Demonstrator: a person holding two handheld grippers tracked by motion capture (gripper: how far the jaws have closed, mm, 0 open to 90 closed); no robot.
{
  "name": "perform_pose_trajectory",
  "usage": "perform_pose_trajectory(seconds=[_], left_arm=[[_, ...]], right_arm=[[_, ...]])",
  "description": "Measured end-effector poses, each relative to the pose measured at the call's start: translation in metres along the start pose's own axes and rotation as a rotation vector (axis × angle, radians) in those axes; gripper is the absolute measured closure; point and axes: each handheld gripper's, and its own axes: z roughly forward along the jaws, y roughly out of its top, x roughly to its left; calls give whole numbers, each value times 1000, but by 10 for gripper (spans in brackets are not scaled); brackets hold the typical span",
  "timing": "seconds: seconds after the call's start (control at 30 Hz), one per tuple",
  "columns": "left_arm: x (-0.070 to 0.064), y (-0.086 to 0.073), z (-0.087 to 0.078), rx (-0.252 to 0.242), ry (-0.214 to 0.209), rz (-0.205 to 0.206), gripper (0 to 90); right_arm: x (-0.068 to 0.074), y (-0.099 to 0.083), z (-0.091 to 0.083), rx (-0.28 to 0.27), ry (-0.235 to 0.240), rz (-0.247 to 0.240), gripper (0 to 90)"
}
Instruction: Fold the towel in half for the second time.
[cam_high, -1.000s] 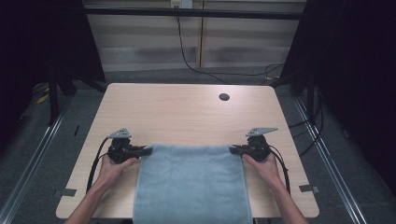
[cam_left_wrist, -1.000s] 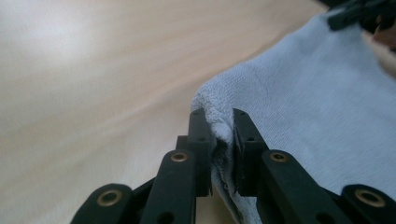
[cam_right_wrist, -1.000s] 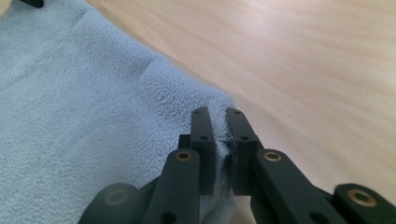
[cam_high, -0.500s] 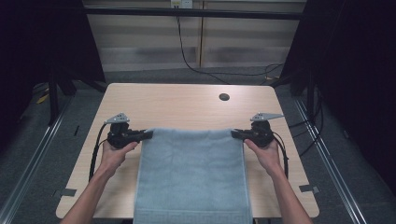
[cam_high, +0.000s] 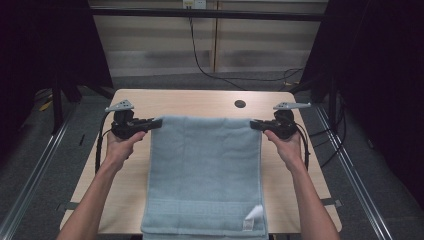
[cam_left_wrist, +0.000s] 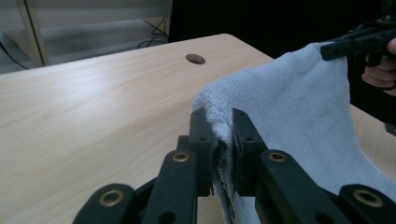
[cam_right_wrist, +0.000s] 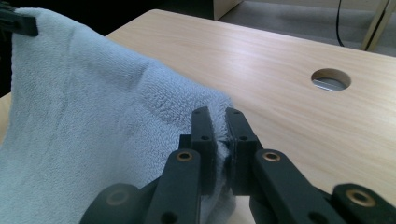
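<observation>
A light blue towel (cam_high: 205, 170) hangs stretched between both grippers above the wooden table (cam_high: 195, 102), its lower end trailing over the near table edge. My left gripper (cam_high: 157, 123) is shut on the towel's far left corner (cam_left_wrist: 219, 126). My right gripper (cam_high: 253, 125) is shut on the far right corner (cam_right_wrist: 219, 133). A white tag (cam_high: 254, 213) shows near the towel's lower right. In the left gripper view the right gripper (cam_left_wrist: 327, 51) pinches the opposite corner; in the right gripper view the left gripper (cam_right_wrist: 21, 23) does the same.
A round cable hole (cam_high: 240, 104) sits in the table near its far edge, right of centre. Cables (cam_high: 200, 60) run on the floor behind the table. Metal rails (cam_high: 345, 160) flank both sides. Bare tabletop lies beyond the towel.
Both grippers have lifted and carried the towel's top edge away from the person, toward the middle of the table. More of the towel is now raised and spread out.
</observation>
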Motion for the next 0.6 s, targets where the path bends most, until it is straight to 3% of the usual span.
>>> perform_pose_trajectory(seconds=[0.17,0.23,0.3,0.43,0.6], left_arm=[[-1,19,-4,-41,-5,14,813],[-2,24,-3,-35,-2,38,813],[-2,23,-2,-50,-12,25,813],[4,12,3,-17,1,24,812],[0,2,-3,-16,-15,31,813]], right_arm=[[0,19,-8,-40,-8,-4,843],[0,27,-11,-52,-9,-7,843],[-2,30,-12,-61,-8,-1,843],[-6,19,-8,-39,-4,15,843],[-1,6,-11,-40,39,14,842]])
